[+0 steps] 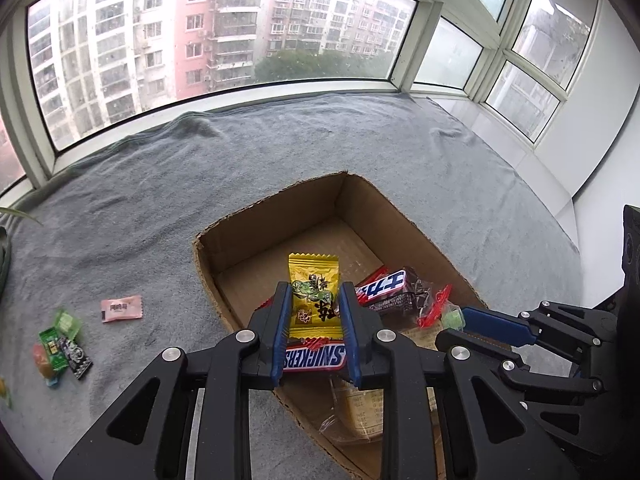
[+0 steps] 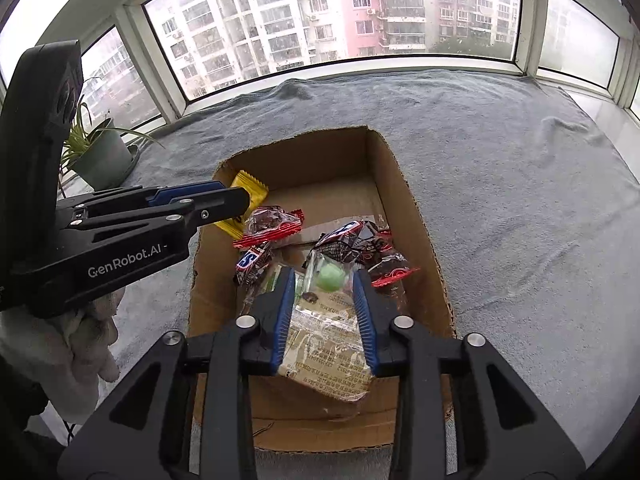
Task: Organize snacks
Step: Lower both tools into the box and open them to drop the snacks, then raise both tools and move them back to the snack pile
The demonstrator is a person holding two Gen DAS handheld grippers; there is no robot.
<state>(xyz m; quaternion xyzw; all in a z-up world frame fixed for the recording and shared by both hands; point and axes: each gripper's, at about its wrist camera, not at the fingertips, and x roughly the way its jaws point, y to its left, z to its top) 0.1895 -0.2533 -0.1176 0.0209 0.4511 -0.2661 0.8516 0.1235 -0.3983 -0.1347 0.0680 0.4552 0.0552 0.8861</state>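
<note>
An open cardboard box (image 1: 272,200) (image 2: 400,184) sits on a grey blanket. Over its near left part my left gripper (image 1: 314,292) (image 2: 244,200) is shut on a yellow candy packet (image 1: 314,280) (image 2: 250,188), which stands upright between the blue pads. My right gripper (image 2: 323,276) (image 1: 452,326) hangs low inside the box with its pads apart. A green candy in a clear wrapper (image 2: 330,276) (image 1: 454,318) lies between its fingertips, not pinched. Under it rest Snickers bars (image 1: 314,358) (image 2: 250,260), red-and-dark wrapped sweets (image 2: 272,222) and a beige biscuit pack (image 2: 328,344).
Loose sweets lie on the blanket (image 1: 160,200) left of the box: a pink one (image 1: 121,308) and a cluster of green and black ones (image 1: 60,340). A potted plant (image 2: 100,152) stands at the far left by the window. A gloved hand (image 2: 80,340) holds the left gripper.
</note>
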